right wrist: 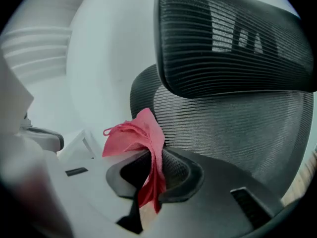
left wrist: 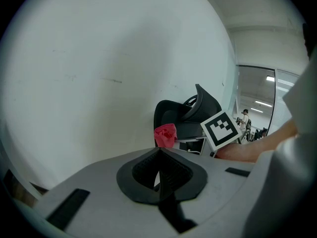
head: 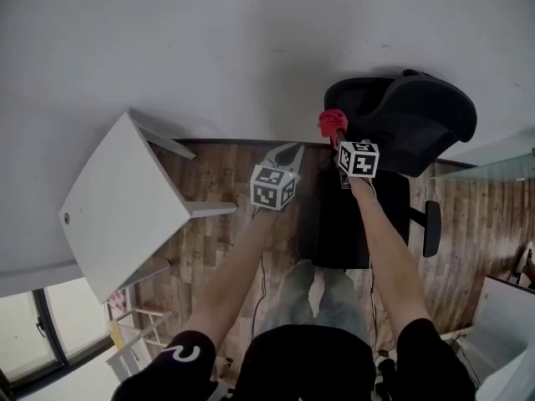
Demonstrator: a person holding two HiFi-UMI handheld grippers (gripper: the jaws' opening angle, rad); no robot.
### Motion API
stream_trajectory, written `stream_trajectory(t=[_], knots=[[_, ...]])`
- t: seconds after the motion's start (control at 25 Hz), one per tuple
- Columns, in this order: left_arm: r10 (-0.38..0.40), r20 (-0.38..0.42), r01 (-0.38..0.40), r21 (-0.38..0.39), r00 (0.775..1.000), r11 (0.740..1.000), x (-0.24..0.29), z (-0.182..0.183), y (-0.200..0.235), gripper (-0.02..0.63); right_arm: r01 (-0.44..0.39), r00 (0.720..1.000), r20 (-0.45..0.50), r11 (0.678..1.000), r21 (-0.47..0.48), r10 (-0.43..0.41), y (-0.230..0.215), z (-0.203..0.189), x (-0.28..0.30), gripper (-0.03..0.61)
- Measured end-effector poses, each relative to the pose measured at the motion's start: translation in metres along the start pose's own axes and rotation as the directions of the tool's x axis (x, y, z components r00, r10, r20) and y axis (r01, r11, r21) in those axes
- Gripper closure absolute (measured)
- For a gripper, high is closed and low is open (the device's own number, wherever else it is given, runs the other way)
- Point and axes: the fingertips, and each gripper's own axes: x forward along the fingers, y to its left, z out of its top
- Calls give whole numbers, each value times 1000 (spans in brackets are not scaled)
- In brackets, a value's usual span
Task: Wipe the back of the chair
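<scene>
One black mesh chair [right wrist: 237, 113] | red cloth [right wrist: 131, 135] clamped in right gripper [right wrist: 148, 175]

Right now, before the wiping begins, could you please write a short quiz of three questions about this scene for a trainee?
1. True or false: the left gripper holds the red cloth.
2. The fingers of the right gripper are: A) apart and empty; B) shut on the red cloth; C) shut and empty.
3. Fill in: the chair back is covered in black ____.

Key: 1 false; 2 B; 3 mesh.
</scene>
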Motion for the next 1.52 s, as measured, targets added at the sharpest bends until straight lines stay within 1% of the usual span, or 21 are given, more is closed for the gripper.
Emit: stream_trajectory(t=[0.08, 0.2, 0.48, 0.64, 0.8, 1.08, 1.52], knots=[[-2, 1, 2, 2, 1000, 1000, 3, 0, -2, 589, 7, 1000, 5, 1000, -5, -7, -7, 1, 3, 512], [-4, 3, 4, 6, 1000, 1000, 10, 1, -8, 589, 13, 1000, 13, 999, -36, -13, -14, 3, 4, 512], [-11, -3, 11, 10, 1000, 1000, 24, 4, -29, 589, 70, 997, 22, 994, -80, -69, -39, 6, -6, 511], [-27, -1, 27, 14, 1000, 1000, 33, 8, -47, 589, 120, 993, 21, 986, -118, -118, -63, 9, -14, 511], [-35, 2, 35, 30, 999, 999, 41, 13, -65, 589, 150, 989, 30, 983, -104, -148, -91, 12, -26, 511], [-26, -8, 26, 36, 1000, 999, 53, 11, -86, 589, 179, 984, 38, 981, -76, -177, -136, 14, -44, 511], [-28, -12, 29, 50, 1000, 998, 77, 14, -122, 589, 192, 980, 53, 980, -49, -190, -181, 16, -63, 511]])
